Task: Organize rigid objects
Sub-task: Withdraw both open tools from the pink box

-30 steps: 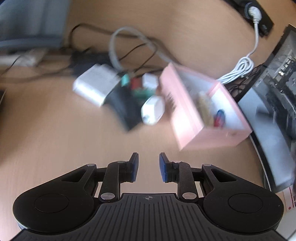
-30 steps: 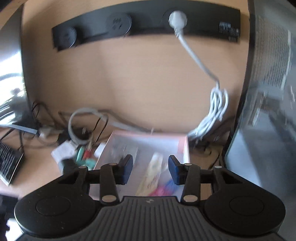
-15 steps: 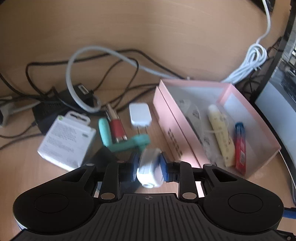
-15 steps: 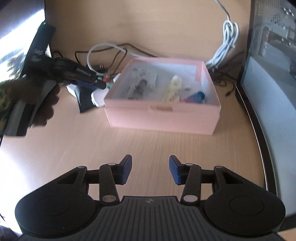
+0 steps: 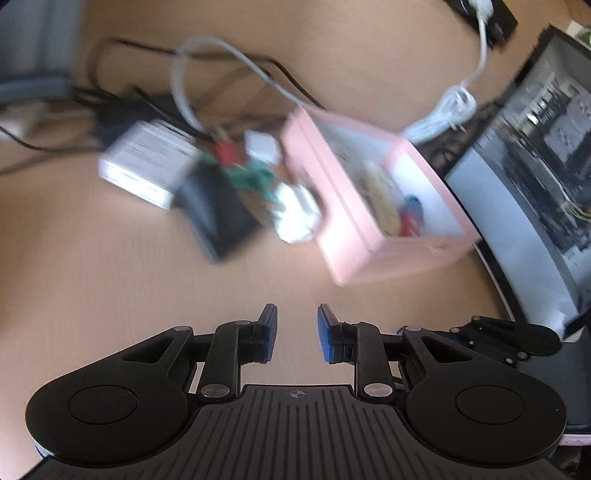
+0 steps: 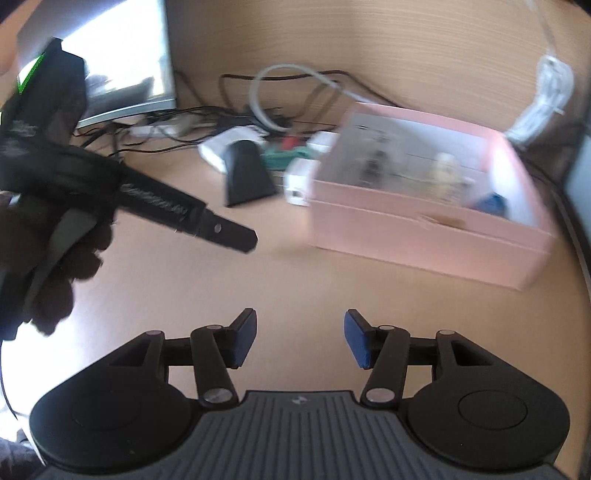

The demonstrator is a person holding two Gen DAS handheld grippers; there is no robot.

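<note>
A pink open box [image 5: 373, 236] [image 6: 424, 229] sits on the wooden desk and holds a yellowish tube [image 5: 380, 199] and a blue-and-red item [image 5: 412, 214]. Left of it lie a white charger [image 5: 295, 218] [image 6: 297, 181], a black wedge-shaped object [image 5: 218, 218] [image 6: 245, 173], a white packet [image 5: 147, 162], teal and red pieces [image 5: 243, 166] and a small white adapter [image 5: 262, 146]. My left gripper [image 5: 293, 332] is open and empty, well short of the pile. My right gripper [image 6: 299, 339] is open and empty, in front of the box. The left gripper's body also shows in the right wrist view [image 6: 74, 177].
Tangled black and grey cables [image 5: 207, 74] lie behind the pile. A coiled white cord [image 5: 454, 107] runs to a black power strip [image 5: 491, 18]. A monitor [image 5: 535, 166] stands on the right, another screen [image 6: 122, 62] at the back left.
Half a second ago my left gripper was shut on the white charger; now it is open, pulled back, and the charger lies by the box. The right gripper stayed open.
</note>
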